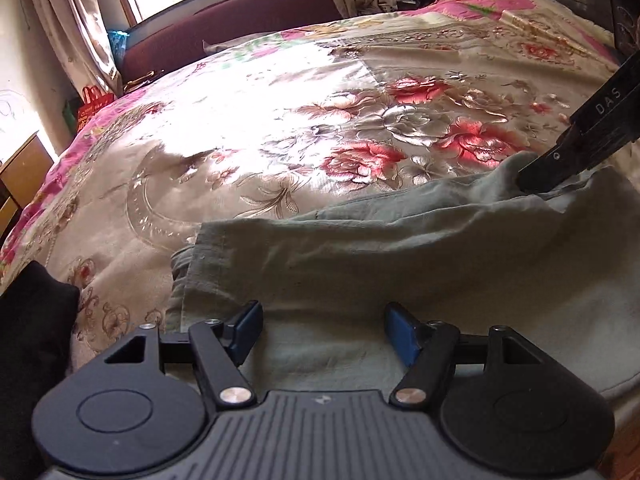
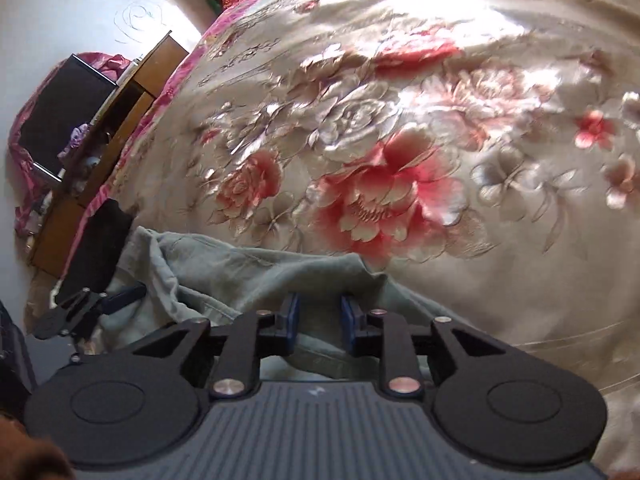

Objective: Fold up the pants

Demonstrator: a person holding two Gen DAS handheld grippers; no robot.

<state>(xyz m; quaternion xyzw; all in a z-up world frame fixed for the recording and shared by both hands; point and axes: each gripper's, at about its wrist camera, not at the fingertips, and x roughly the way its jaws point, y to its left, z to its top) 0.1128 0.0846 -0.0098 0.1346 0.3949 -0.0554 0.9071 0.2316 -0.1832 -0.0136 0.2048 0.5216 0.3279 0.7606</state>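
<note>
On the glossy floral bedspread (image 1: 360,92), rumpled grey-green pants (image 1: 380,264) lie.

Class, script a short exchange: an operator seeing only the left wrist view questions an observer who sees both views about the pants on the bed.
Operator: I see the right tongs only from the side. How wide are they?
Observer: Narrow, with cloth of the pants bunched between their blue pads.
Operator: What sits on the wooden cabinet beside the bed?
Observer: A black box, with pink cloth around it.
</note>
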